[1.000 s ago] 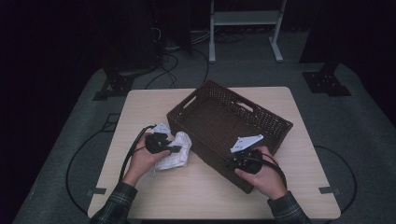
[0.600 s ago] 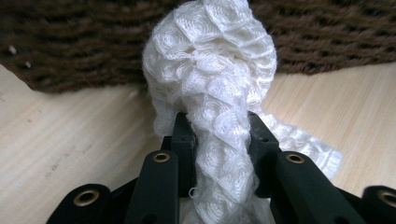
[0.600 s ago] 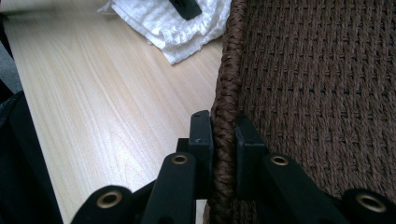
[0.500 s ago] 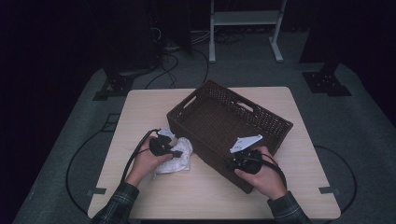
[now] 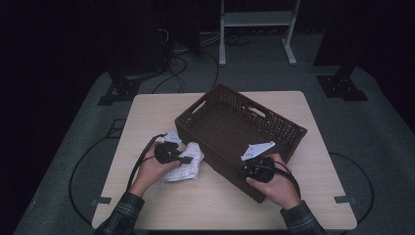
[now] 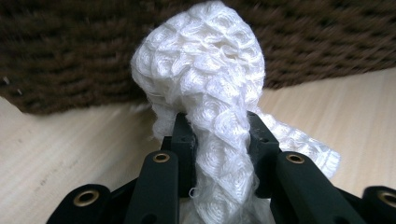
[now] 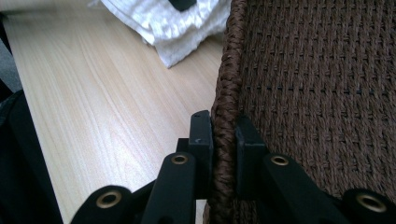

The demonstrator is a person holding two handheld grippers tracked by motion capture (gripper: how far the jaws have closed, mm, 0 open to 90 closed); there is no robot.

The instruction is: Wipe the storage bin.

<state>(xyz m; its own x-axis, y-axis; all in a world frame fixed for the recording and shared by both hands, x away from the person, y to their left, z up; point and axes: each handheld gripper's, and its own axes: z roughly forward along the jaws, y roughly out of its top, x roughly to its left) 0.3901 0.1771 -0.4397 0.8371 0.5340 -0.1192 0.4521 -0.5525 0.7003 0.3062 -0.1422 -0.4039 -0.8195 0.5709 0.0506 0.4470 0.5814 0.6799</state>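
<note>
The left claw [image 6: 219, 135] is clenched on a fold of white knitted cloth [image 6: 205, 79]; its two black jaws press the fabric from either side, and a bunched loop of the cloth rises above them while more of it trails off toward the table [image 6: 70, 154] on the right of the left gripper view. In the high view the left claw [image 5: 185, 159] sits over the crumpled cloth [image 5: 188, 164], which lies on the table [image 5: 147, 117] just beside the near left wall of the basket [image 5: 230, 122]. The left hand [image 5: 151, 169] wraps the gripper from behind, and a dark cable loops from it toward the table edge.

The right claw [image 7: 223, 135] is closed on the rim of the brown woven basket [image 7: 317, 84], one jaw on the outside and one on the inside of the braided edge. In the high view the right claw [image 5: 244, 169] meets the basket at its near corner, with the right hand [image 5: 274, 183] behind it and a grey three-cornered plate [image 5: 257, 149] on top of the gripper. The basket stands on the table at an angle to its edges. Both forearms wear plaid sleeves [image 5: 117, 215]. The right gripper view also shows the white cloth [image 7: 168, 23] farther off on the pale wood table [image 7: 107, 107].
</note>
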